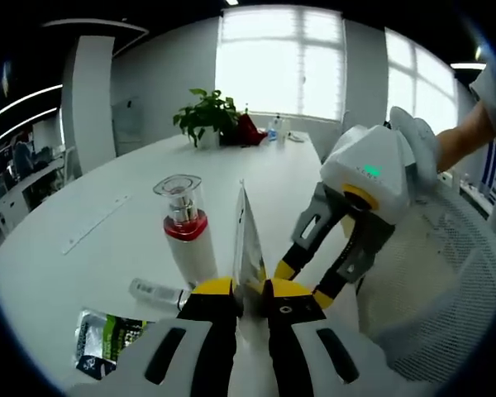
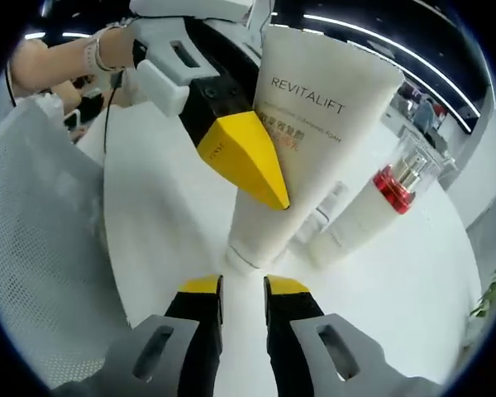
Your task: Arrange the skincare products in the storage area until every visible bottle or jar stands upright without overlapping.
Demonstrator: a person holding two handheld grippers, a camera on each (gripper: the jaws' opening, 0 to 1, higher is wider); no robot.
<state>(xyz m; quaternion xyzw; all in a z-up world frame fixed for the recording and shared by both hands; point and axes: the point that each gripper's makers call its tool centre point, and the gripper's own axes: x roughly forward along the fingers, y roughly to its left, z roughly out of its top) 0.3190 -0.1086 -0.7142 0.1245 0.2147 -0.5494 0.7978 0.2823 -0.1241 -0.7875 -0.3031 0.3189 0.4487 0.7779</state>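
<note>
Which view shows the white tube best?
The right gripper view: the tube faces the camera, broad side on, with REVITALIFT readable, and the left hand-held gripper holds it. In the left gripper view the tube appears edge-on, a thin strip between the jaws.

The white table [image 1: 107,207] has lots of bare room toward 10 and 11 o'clock in the left gripper view. Closer in, a pump bottle [image 1: 186,227] with a red band stands at 11 o'clock and blocks the way there. A small white tube [image 1: 157,291] lies flat at its foot, and a green and black packet [image 1: 99,339] lies at 8 o'clock near the table edge. The white tube [image 1: 246,240] stands straight ahead at 12. The right gripper [image 1: 302,281] fills 1 to 2 o'clock. A mesh chair back [image 1: 430,289] crowds 3 to 4 o'clock. Far off at 12, a plant [image 1: 207,116] and small bottles [image 1: 277,128] sit by the window.
</note>
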